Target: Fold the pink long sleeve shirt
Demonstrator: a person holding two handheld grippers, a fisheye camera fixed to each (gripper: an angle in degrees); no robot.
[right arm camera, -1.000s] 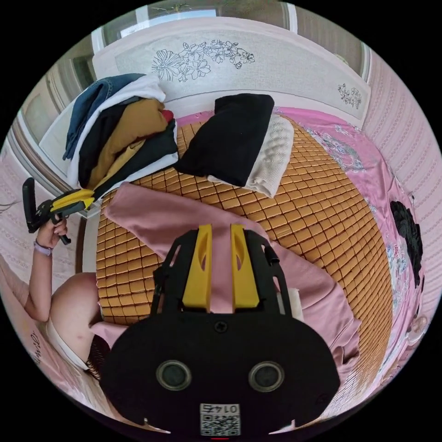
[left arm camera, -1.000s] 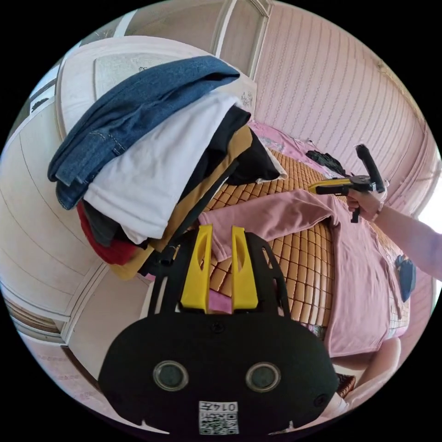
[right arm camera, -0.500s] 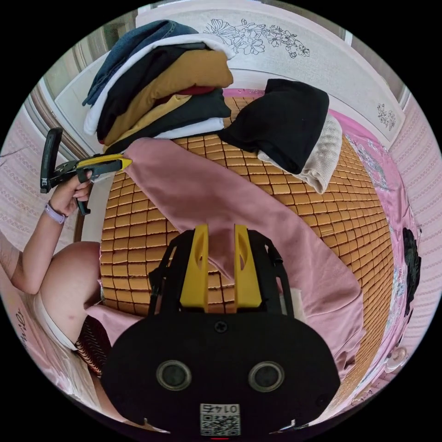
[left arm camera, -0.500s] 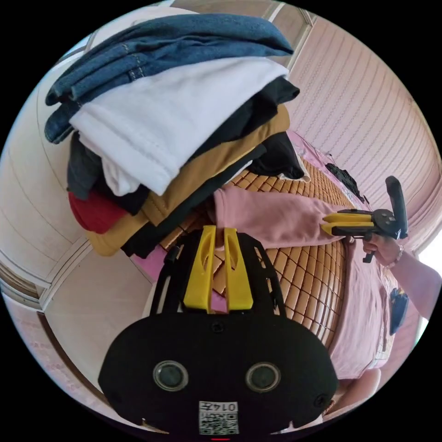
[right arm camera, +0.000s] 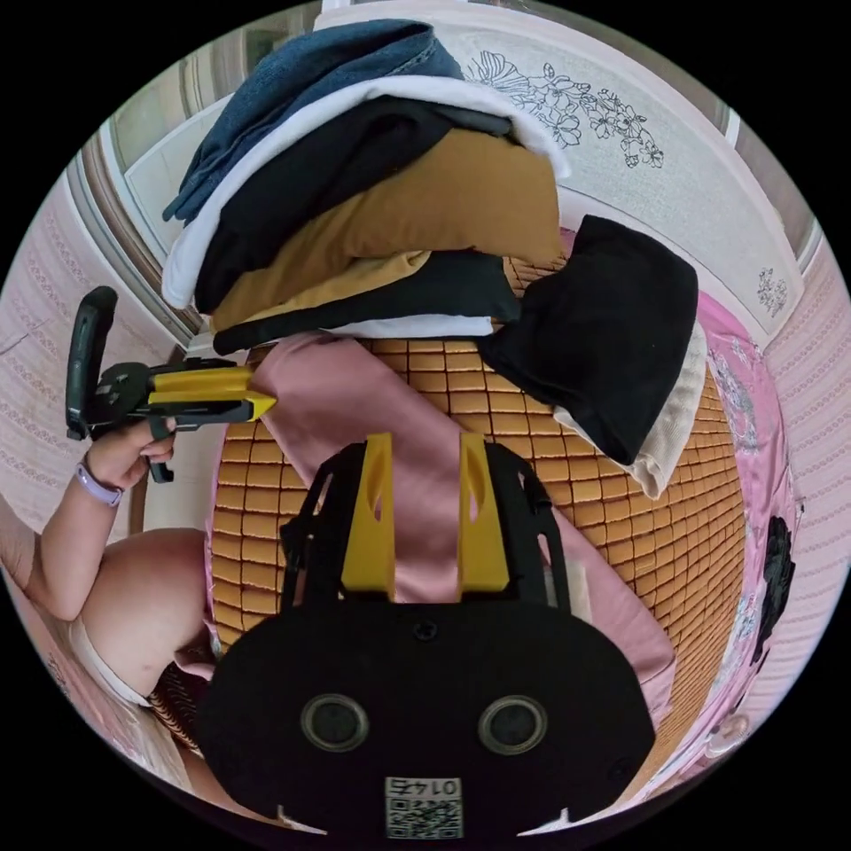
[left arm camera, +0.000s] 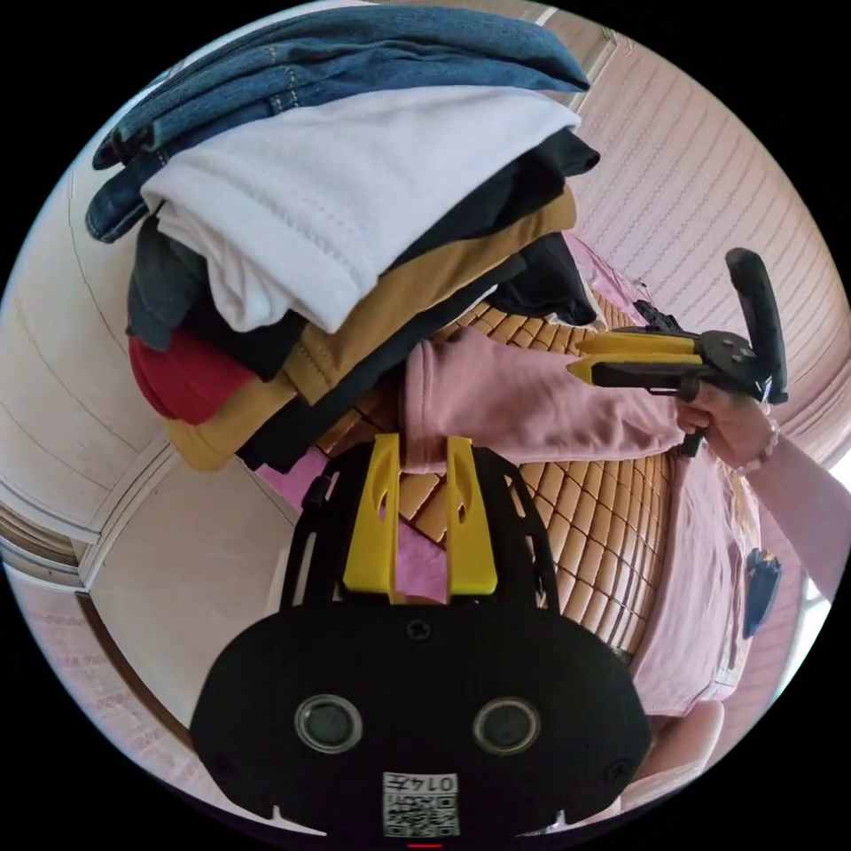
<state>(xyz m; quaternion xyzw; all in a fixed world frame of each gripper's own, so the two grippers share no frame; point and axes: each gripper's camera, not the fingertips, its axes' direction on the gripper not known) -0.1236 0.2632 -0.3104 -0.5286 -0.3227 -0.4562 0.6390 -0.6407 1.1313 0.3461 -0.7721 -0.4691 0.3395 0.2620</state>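
Your pink long sleeve shirt (right arm camera: 399, 417) lies spread out flat on the woven mat (right arm camera: 620, 550) on the bed. One long sleeve reaches toward the tall pile of folded clothes (right arm camera: 355, 195), and its cuff (left arm camera: 425, 408) bunches up right at the tips of your left gripper (left arm camera: 420, 448). Those jaws sit a little apart with the cuff at the gap, but you cannot tell if they pinch it. Your right gripper (right arm camera: 425, 448) hangs over the middle of the sleeve with its jaws wide apart, holding nothing. The pile covers the top edge of the shirt. The black gripper body hides the part of the shirt closest to you.
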